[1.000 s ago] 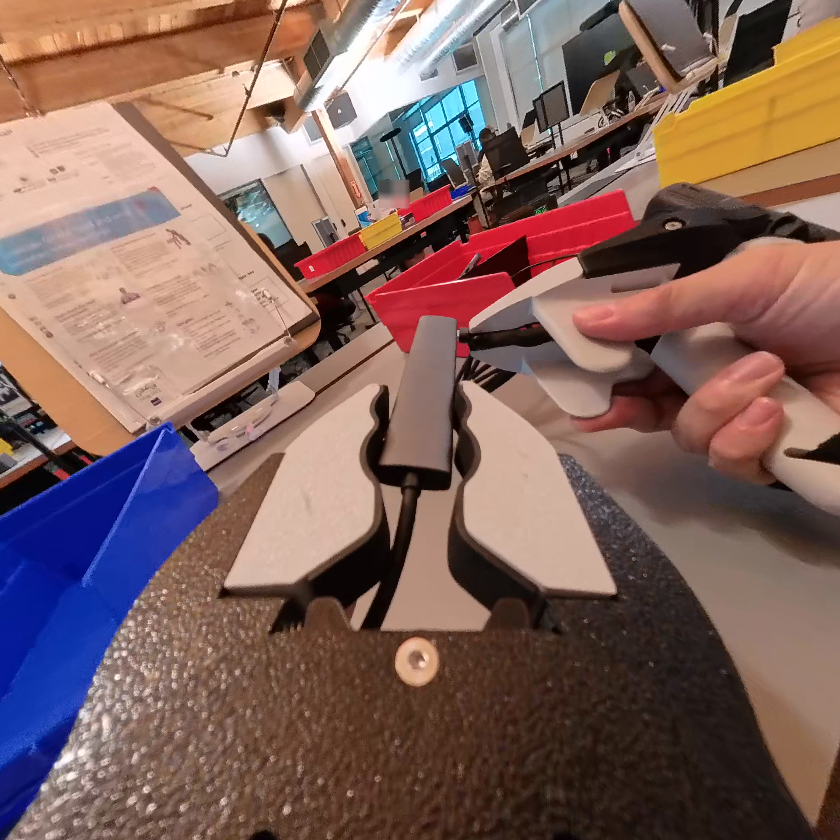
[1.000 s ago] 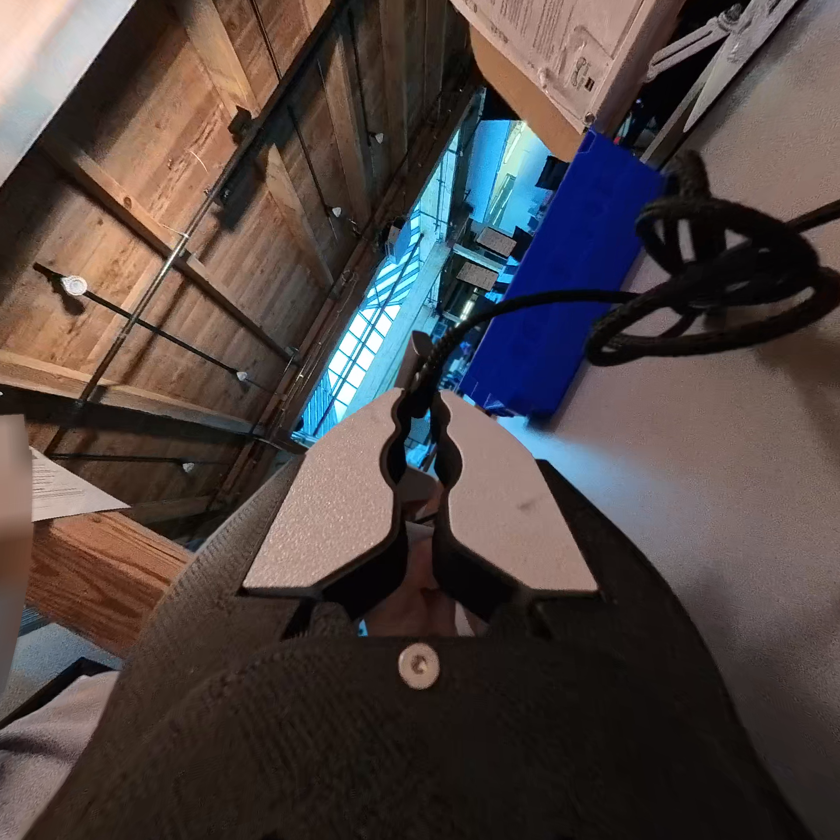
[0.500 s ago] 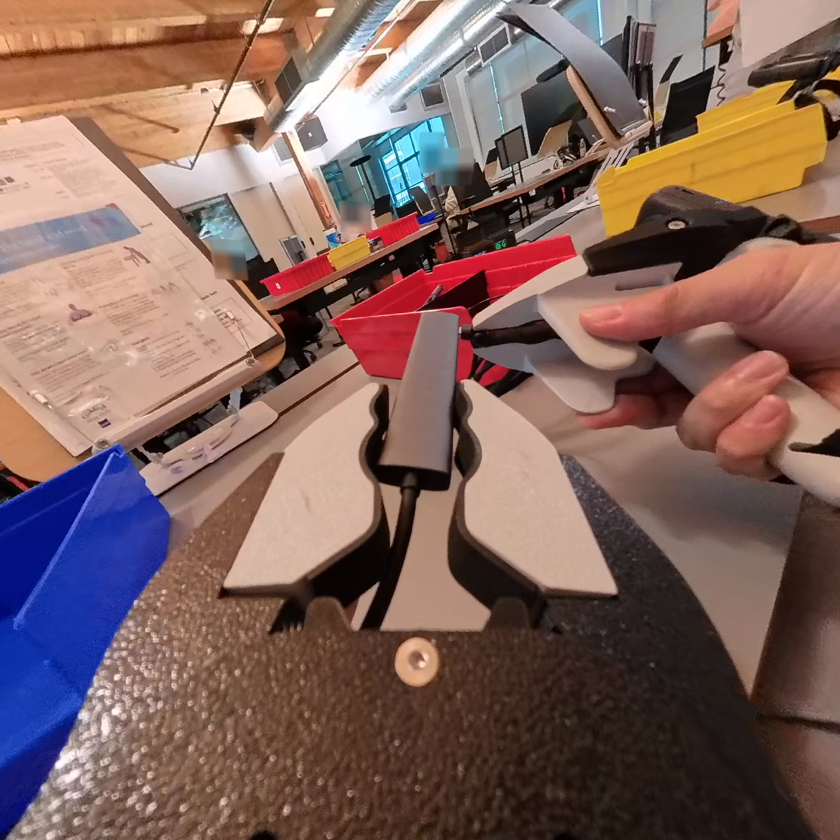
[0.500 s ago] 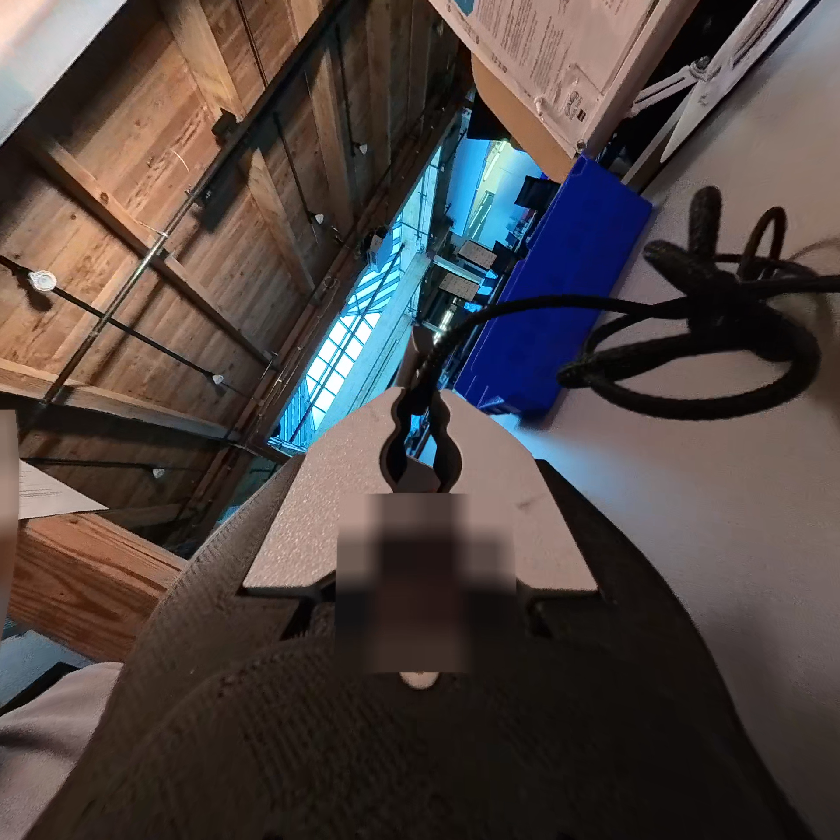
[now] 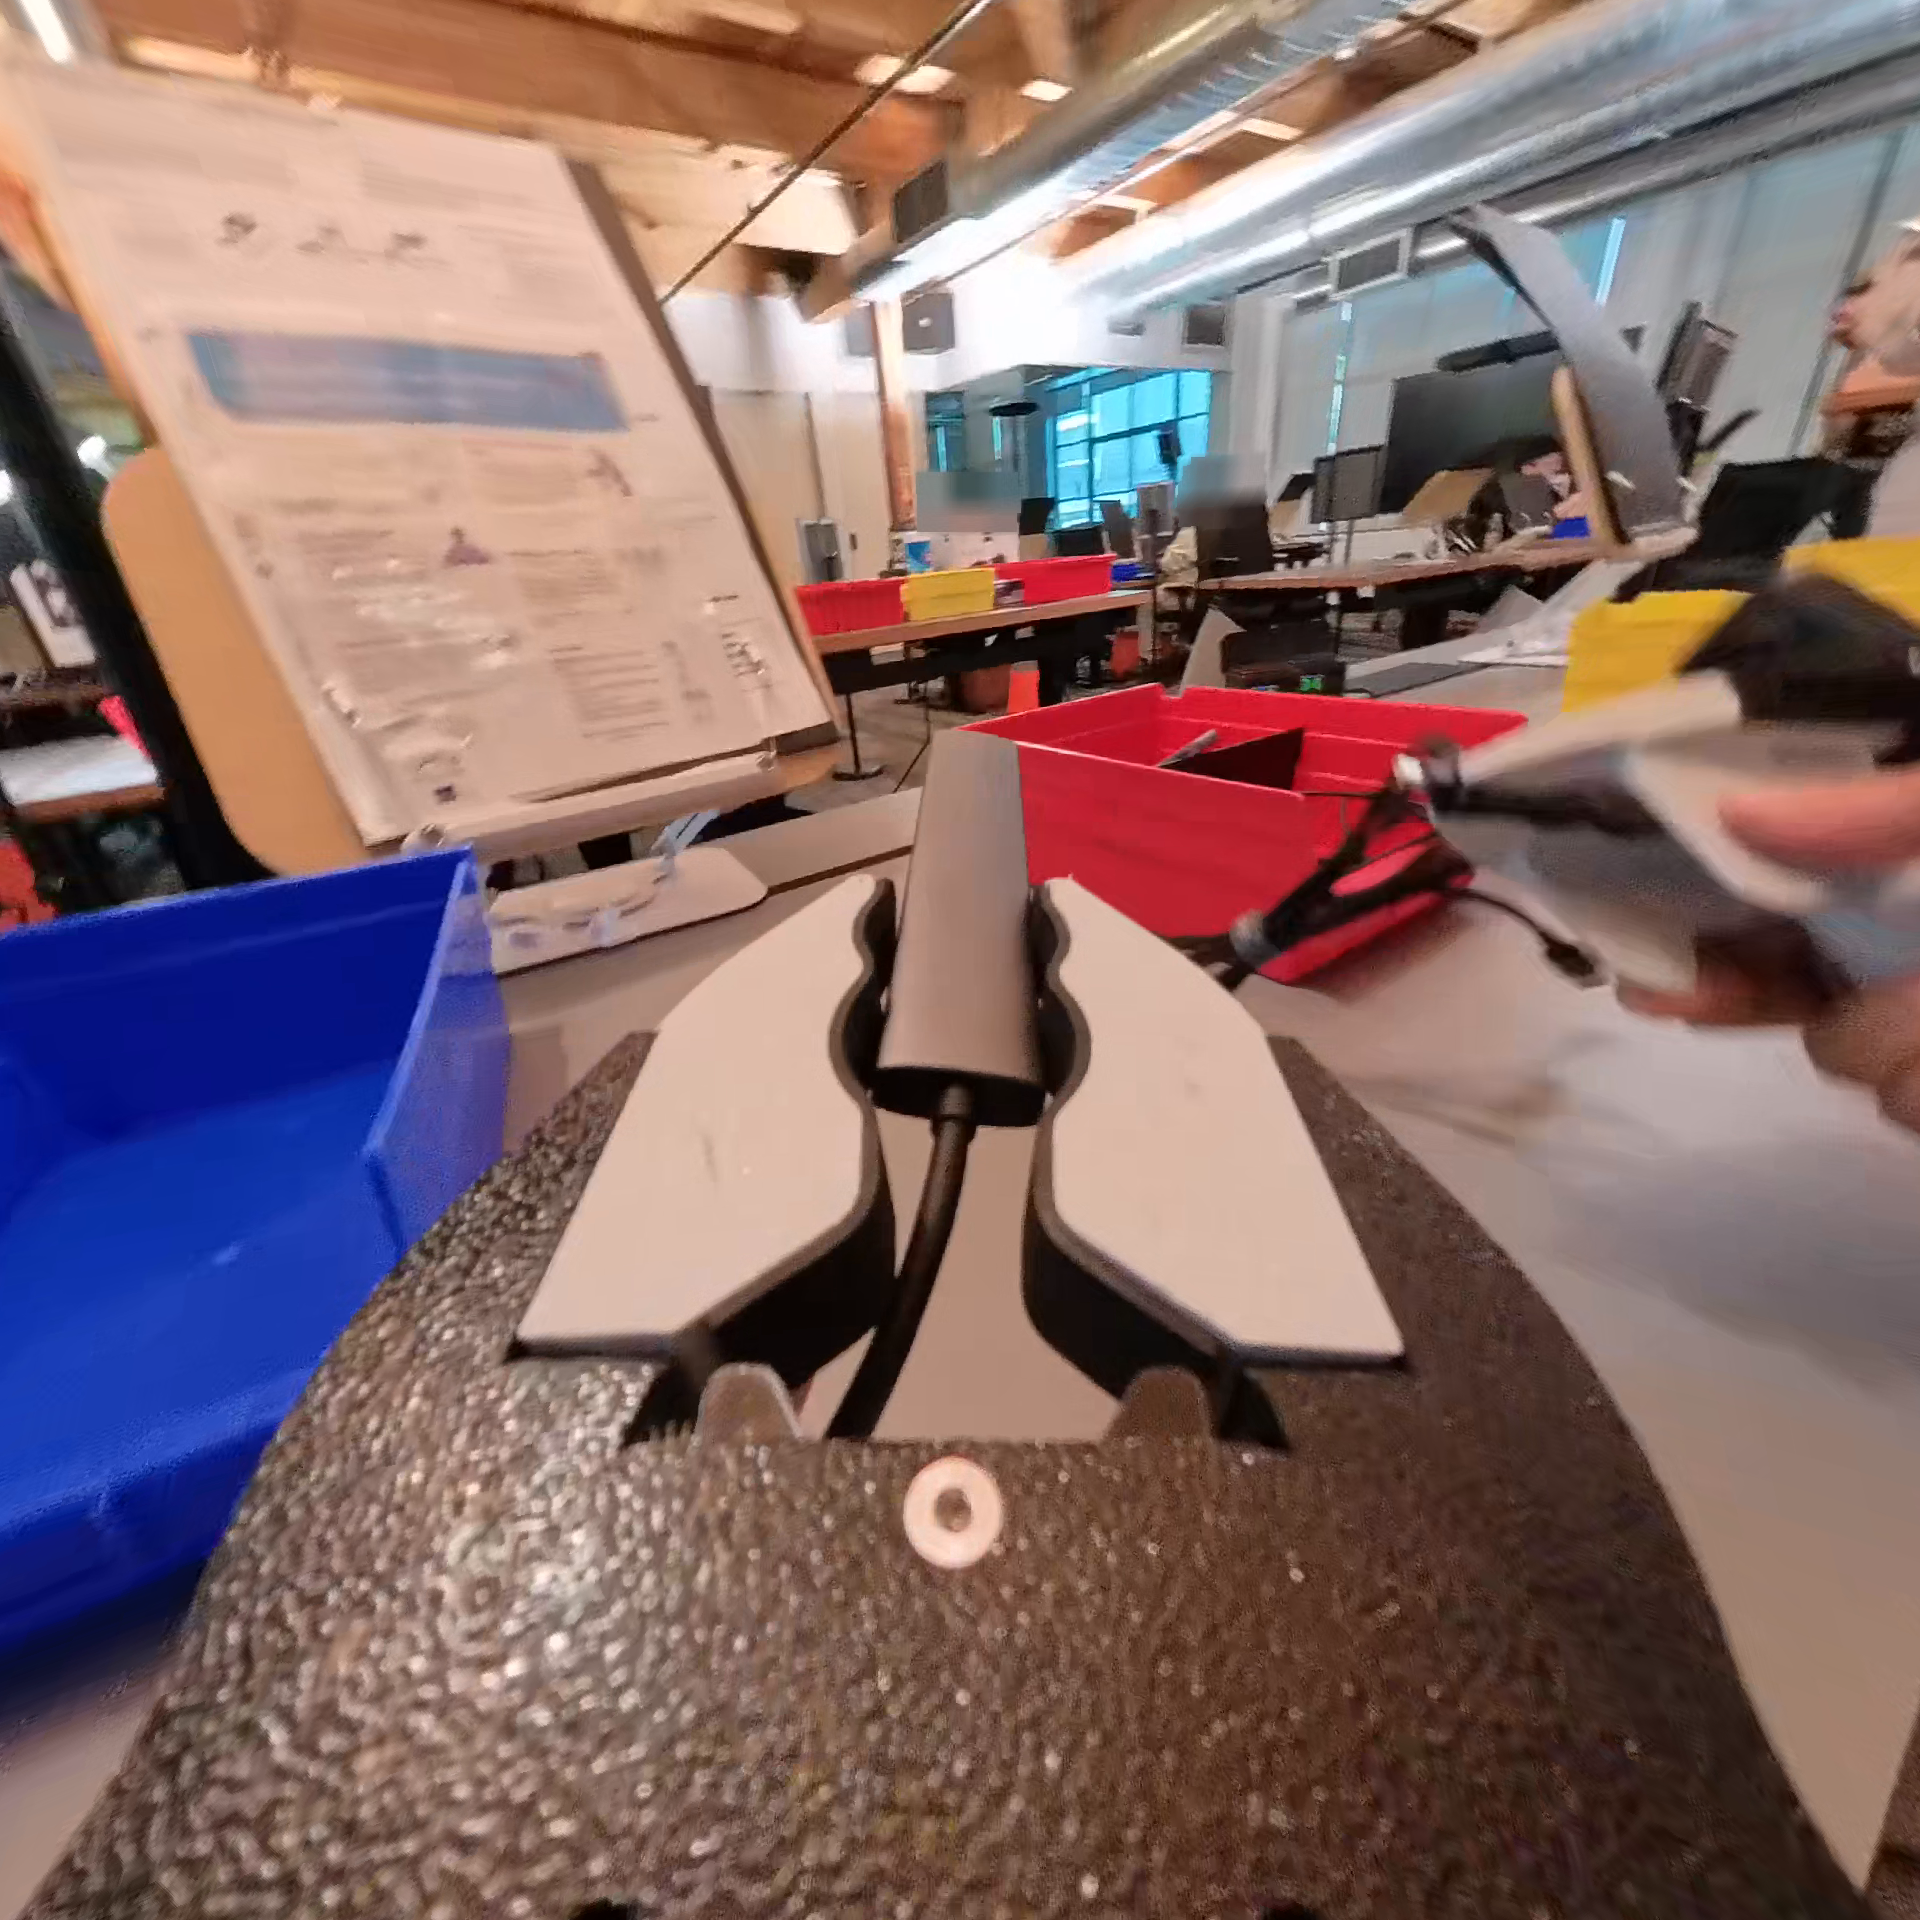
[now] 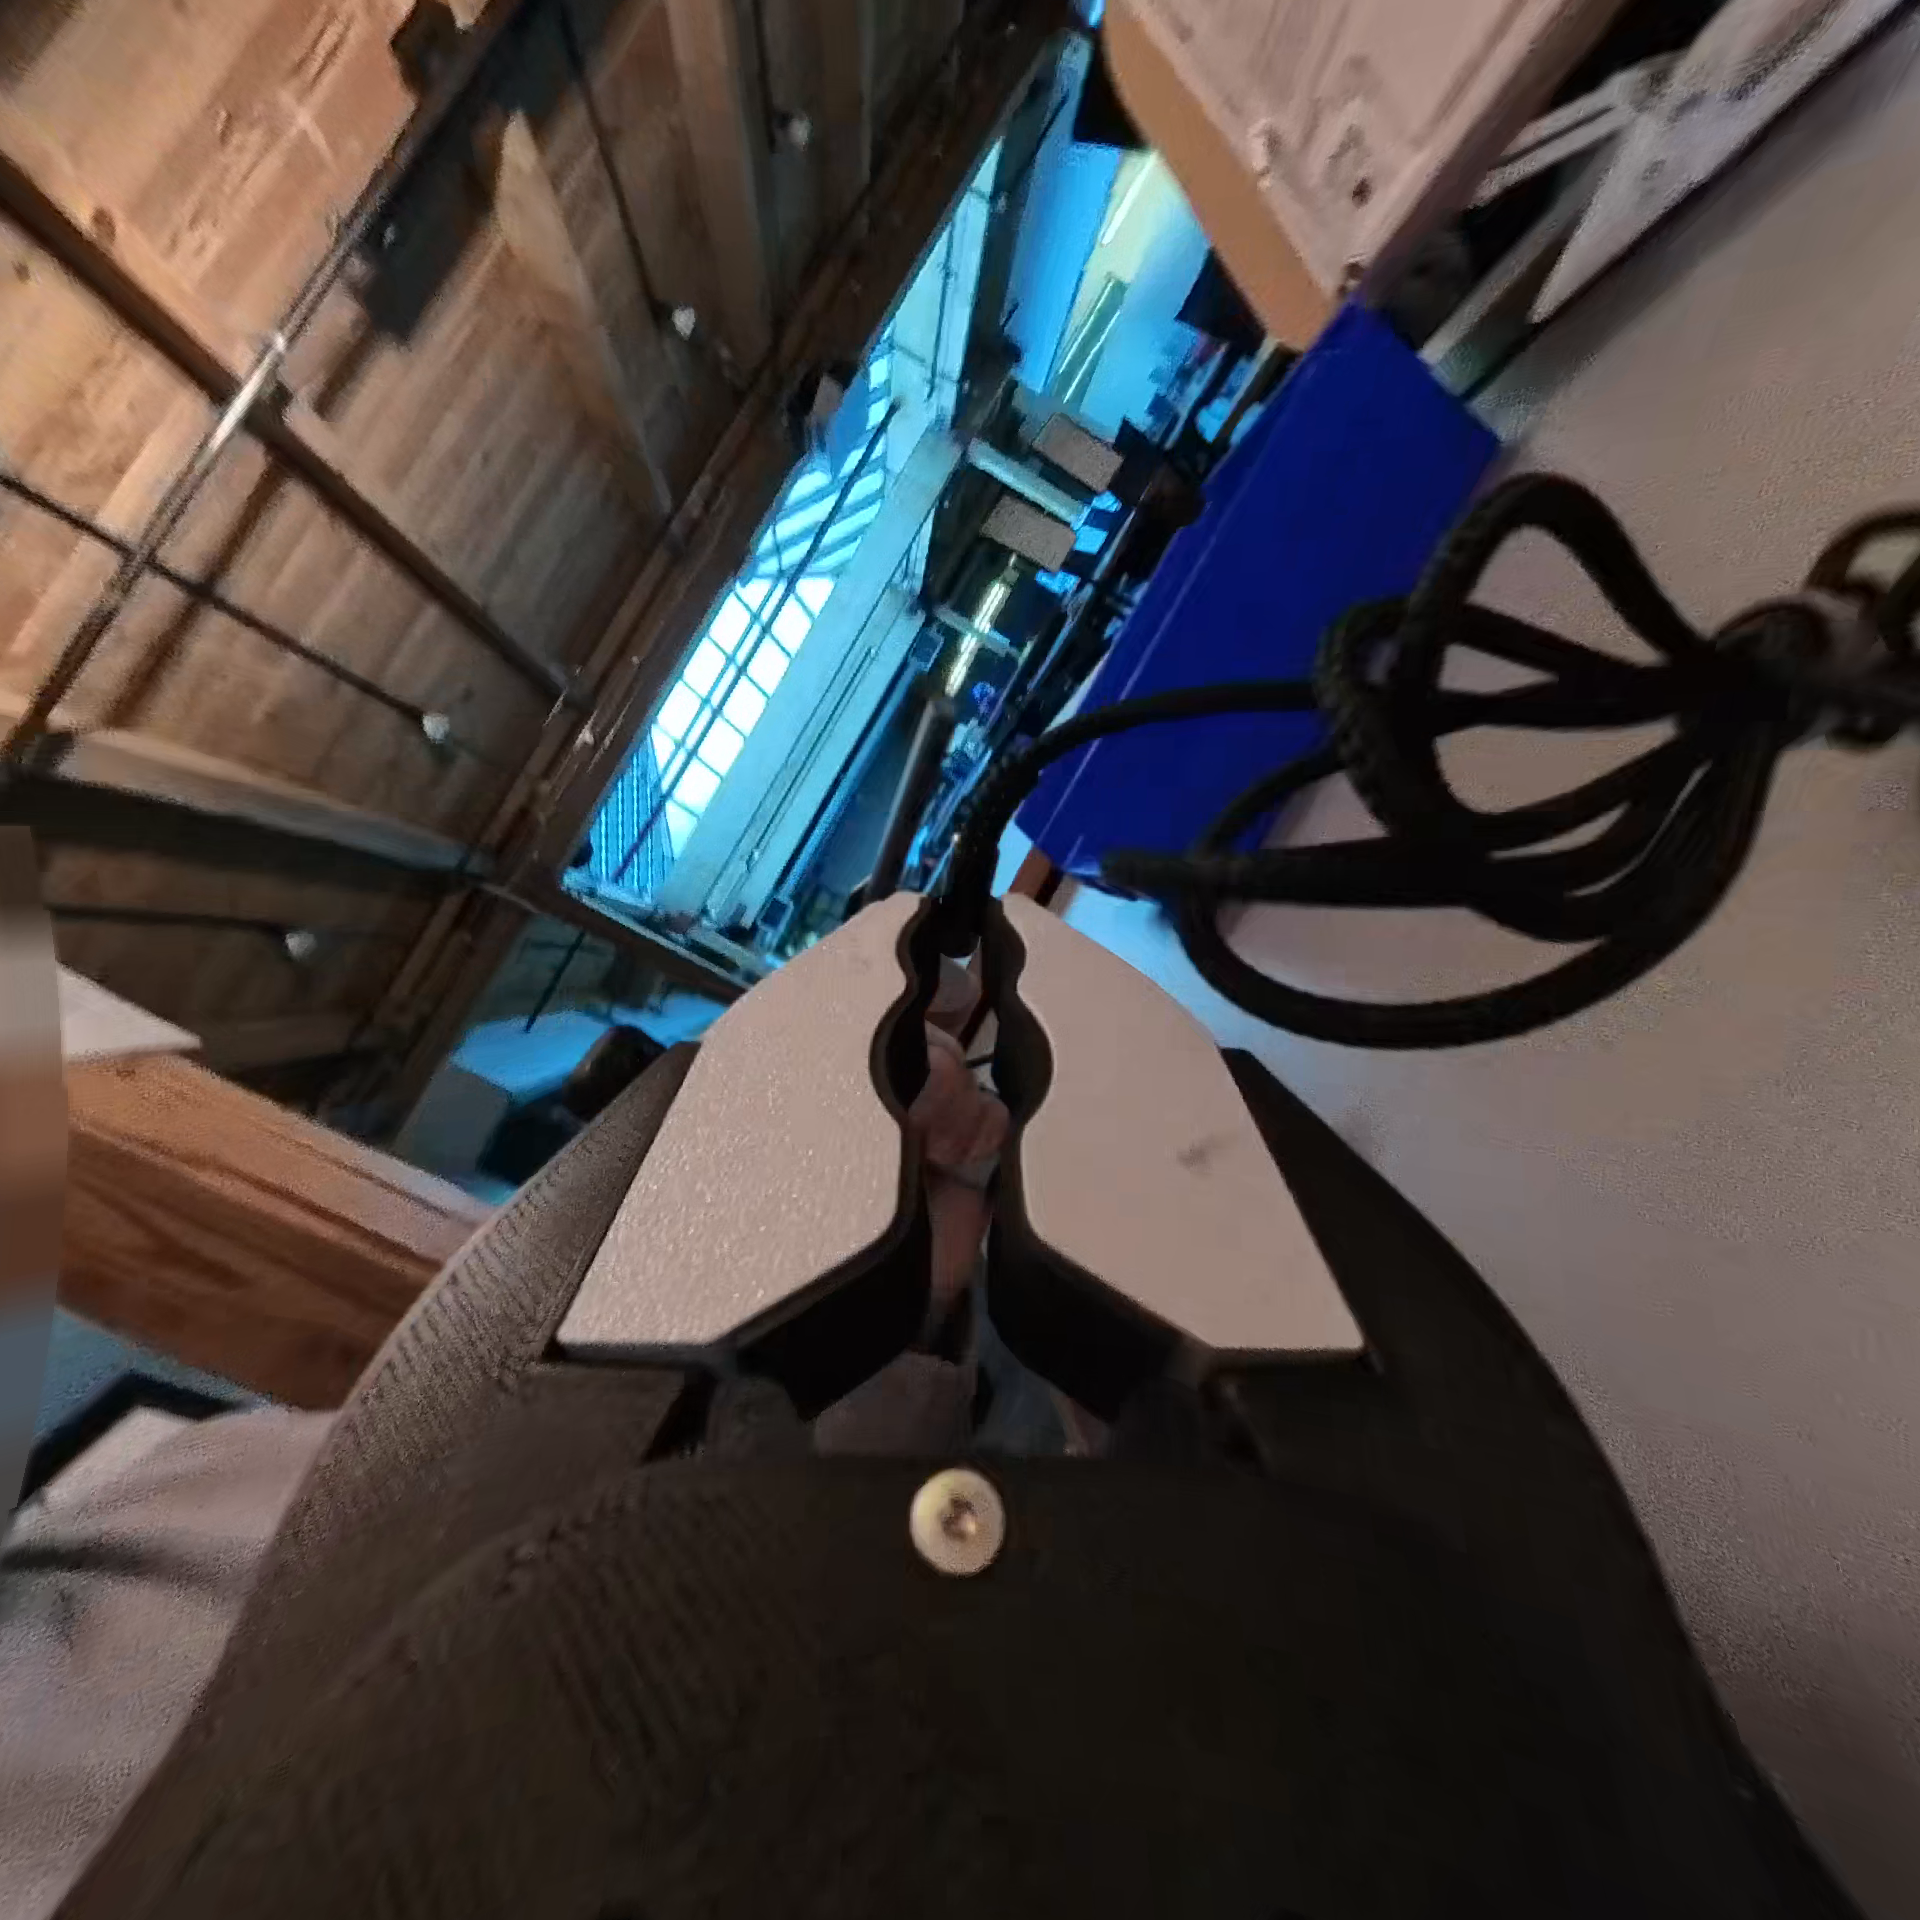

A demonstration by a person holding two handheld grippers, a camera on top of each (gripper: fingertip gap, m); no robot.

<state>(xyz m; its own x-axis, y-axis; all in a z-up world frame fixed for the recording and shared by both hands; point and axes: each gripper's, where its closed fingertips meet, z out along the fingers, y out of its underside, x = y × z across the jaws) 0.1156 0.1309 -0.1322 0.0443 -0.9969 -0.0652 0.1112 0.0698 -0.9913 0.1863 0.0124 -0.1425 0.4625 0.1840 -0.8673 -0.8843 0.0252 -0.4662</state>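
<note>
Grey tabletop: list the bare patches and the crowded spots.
Bare: the grey tabletop right of the left gripper, nearer than the red bin; also the strip between blue bin and red bin. Crowded: the black cable bundle beside the blue bin.

A blue bin (image 5: pixel 208 1143) sits on the grey surface (image 5: pixel 1610 1195) at the left. Behind it leans a board with printed sheets (image 5: pixel 436 499). A red bin (image 5: pixel 1174 790) stands farther back, a yellow bin (image 5: pixel 1631 644) beyond it. Overhead run wooden ceiling beams (image 6: pixel 260 364).

Right hand-held gripper (image 5: pixel 1662 831) and hand (image 5: pixel 1829 914) motion-blurred, cut by frame edge; cable bundle (image 6: pixel 1621 769) likewise.
</note>
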